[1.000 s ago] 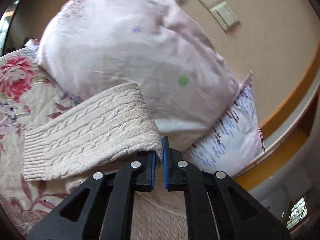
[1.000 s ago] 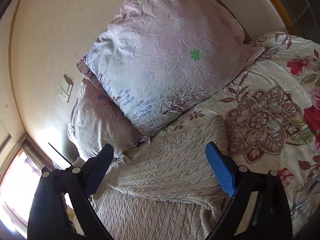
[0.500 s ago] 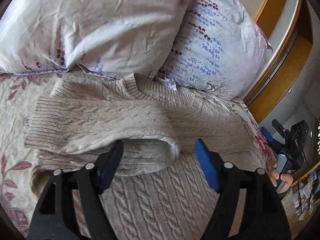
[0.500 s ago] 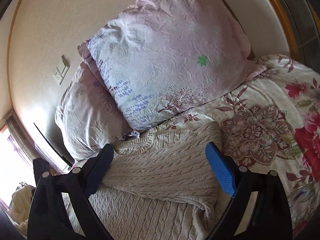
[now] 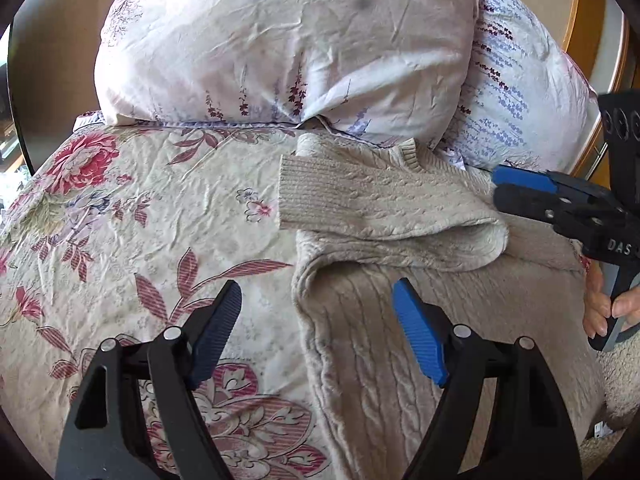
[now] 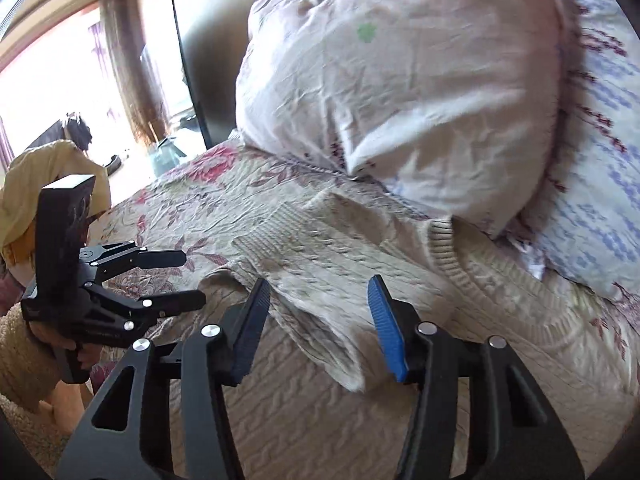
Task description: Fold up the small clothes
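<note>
A beige cable-knit sweater [image 5: 400,320] lies flat on the floral bedspread, one sleeve [image 5: 380,208] folded across its chest. It also shows in the right wrist view [image 6: 360,392], sleeve [image 6: 312,264] folded over. My left gripper [image 5: 318,328] is open and empty above the sweater's left edge. My right gripper [image 6: 318,328] is open and empty just above the folded sleeve's end. The right gripper also appears at the right edge of the left wrist view [image 5: 516,188], and the left gripper at the left of the right wrist view [image 6: 188,280].
Two pale printed pillows [image 5: 288,44] [image 5: 528,92] stand against the headboard right behind the sweater's collar. The floral bedspread [image 5: 140,220] stretches to the left. A wooden bed frame [image 5: 576,12] is at the far right. A window and dark furniture [image 6: 120,80] are beyond the bed.
My left gripper let go of the sleeve, opened and drew back to the left. The sleeve now lies folded on the sweater. My right gripper swung over toward the sleeve.
</note>
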### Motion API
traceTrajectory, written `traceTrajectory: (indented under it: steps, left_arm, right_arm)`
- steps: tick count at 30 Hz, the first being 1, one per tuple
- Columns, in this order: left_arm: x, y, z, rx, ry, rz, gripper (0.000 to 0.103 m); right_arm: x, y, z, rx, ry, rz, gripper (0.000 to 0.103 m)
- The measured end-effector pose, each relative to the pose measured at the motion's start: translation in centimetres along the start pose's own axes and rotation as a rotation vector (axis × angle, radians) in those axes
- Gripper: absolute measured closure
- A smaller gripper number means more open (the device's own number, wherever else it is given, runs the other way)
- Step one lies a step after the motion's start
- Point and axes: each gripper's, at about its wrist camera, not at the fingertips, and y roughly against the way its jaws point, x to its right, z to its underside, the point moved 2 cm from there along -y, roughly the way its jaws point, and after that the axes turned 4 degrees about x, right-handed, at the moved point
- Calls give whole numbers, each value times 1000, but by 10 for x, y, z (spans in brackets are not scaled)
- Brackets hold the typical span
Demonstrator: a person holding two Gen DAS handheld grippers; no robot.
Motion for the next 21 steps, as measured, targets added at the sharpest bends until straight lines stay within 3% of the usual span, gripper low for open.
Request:
traceTrajectory:
  steps: [7,10,12,14,21]
  left_arm:
    - [-11,1,11,-27,23,17,26]
    - [-16,4,14,-29,36,21,26]
    - [-19,4,14,-29,44,20,25]
    - [-21,4,14,-30,50,16,25]
    - [-16,-2,6,-29,37,6,24]
  right_arm:
    - [-63,-87,-17,-113,97,-47,57]
    - [-79,-108,-14,-156,170,6,57]
    - [-82,-117,-9,-164,207,78,69]
    - [-74,-114,-9,-135,168,88,95]
    - [7,-31,-24,94,-169,128,96]
